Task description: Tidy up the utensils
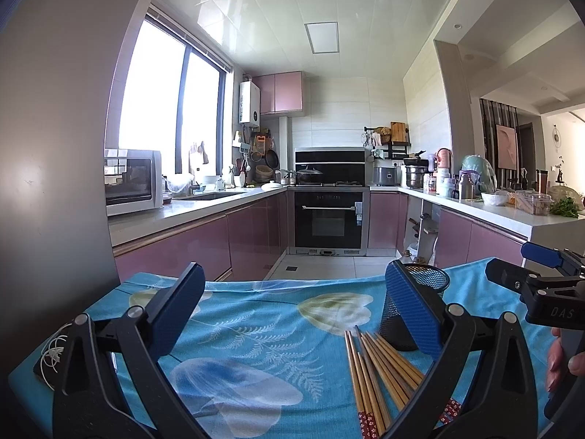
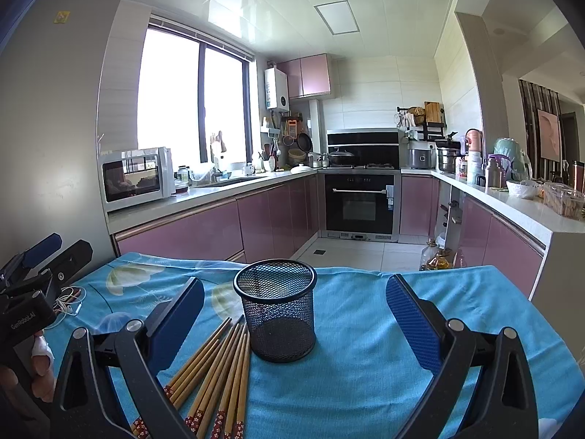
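Several wooden chopsticks with red patterned ends lie fanned on the blue floral tablecloth, just left of an upright, empty black mesh cup. My right gripper is open and empty, its jaws wide to either side of the cup and above the cloth. In the left wrist view the chopsticks and cup lie at the right, partly behind the right finger. My left gripper is open and empty, left of the chopsticks. Each gripper shows at the edge of the other's view.
White earphones lie on the cloth at the far left edge. A grey fridge stands close on the left. Beyond the table's far edge are pink kitchen cabinets, an oven and bottles on the floor.
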Tool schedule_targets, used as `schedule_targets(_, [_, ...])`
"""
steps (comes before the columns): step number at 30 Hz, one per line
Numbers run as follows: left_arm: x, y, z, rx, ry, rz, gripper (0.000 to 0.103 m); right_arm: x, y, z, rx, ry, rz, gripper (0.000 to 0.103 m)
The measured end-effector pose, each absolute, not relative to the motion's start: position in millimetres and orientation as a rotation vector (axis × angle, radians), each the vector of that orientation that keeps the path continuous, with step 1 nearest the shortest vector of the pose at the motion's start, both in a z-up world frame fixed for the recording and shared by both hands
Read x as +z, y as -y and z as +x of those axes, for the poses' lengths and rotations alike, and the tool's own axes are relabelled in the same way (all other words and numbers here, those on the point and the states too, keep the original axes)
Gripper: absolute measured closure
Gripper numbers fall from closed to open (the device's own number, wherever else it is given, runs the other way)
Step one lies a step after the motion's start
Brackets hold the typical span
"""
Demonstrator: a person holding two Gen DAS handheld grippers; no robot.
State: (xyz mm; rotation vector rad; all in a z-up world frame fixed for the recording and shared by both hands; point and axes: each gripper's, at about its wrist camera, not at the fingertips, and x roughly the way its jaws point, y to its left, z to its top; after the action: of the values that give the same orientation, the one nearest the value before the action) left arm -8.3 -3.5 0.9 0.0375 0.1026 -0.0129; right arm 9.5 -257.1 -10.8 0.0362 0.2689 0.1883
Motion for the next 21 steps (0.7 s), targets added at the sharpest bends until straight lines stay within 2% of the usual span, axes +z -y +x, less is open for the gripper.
schedule_targets(9, [0.6, 5.0, -5.7, -0.024, -0.127, 0.043, 0.006, -14.4, 258.4, 12.5, 0.196, -0.291, 0.039, 0.007])
schedule_targets(14, [-7.9, 5.3, 9.5, -0.068, -0.232, 0.071, 0.006, -25.4, 254.0, 24.4, 0.257, -0.402, 0.031, 0.007])
schedule_targets(17, [-20.8, 8.7, 25.4, -0.083, -0.338, 0.111, 0.006, -38.4, 246.3, 32.9, 0.295, -0.501, 0.0, 0.013])
schedule_targets(18, [-25.2, 9.5, 30.3, -0.087, -0.373, 0.118, 0.007, -43.3, 243.5, 35.8, 0.31, -0.537, -0.006, 0.018])
schedule_targets(21, [-39.0, 11.6, 43.4, -0.113, -0.465, 0.144, 0.014, -57.4, 234.6, 41.6, 0.344, -0.631, -0.039, 0.027])
